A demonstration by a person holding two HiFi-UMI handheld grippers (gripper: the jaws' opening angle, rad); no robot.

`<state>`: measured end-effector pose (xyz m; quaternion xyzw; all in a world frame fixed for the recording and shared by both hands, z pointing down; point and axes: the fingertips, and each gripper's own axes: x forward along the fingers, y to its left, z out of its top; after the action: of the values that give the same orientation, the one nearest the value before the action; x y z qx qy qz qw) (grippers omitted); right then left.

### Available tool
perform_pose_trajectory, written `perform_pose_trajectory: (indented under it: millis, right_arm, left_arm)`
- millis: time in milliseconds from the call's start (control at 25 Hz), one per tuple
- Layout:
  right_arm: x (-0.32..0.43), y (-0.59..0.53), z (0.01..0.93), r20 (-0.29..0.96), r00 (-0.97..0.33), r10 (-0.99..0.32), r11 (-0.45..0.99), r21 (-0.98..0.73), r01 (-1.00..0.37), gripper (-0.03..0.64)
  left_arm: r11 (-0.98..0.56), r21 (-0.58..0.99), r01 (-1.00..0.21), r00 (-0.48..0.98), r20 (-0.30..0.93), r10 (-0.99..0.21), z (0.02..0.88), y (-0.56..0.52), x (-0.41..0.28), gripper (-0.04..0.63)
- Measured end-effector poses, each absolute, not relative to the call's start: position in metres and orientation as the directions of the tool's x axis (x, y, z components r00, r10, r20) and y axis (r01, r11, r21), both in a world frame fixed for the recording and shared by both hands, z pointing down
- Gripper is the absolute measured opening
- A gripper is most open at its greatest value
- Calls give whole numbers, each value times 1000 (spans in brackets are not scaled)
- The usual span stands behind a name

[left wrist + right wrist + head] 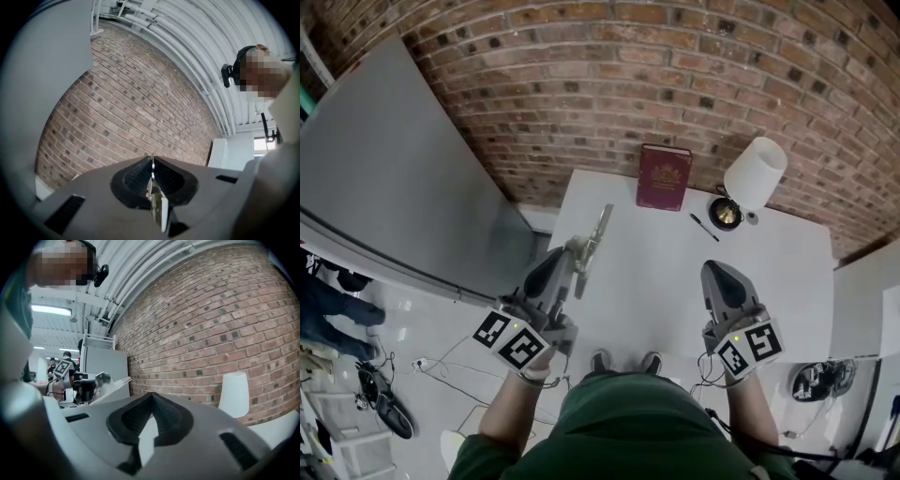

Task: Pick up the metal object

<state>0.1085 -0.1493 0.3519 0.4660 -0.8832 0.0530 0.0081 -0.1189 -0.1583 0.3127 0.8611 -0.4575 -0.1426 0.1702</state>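
Metal object (598, 234) pinched edge-on between pressed pads of left gripper (573, 251), apparently lifted clear of white table (637, 309) so pick basically done, right gripper (713, 269) jaws together on nothing, no containers visible, just book (664, 177) and lamp (755, 173) farther back.

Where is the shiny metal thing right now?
The metal object is left of centre in the head view, clamped in the left hand-held gripper near the white table's left edge; the red book is beyond it.
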Motion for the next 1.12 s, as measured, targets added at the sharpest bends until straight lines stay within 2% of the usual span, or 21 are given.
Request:
perform_pose_trajectory:
  millis: [1120]
  right_arm:
    - [109, -142, 353, 59, -559, -827, 552, -96, -828, -6]
  left_arm:
    - [-533, 436, -725, 555, -89, -827, 317, -156, -117, 17]
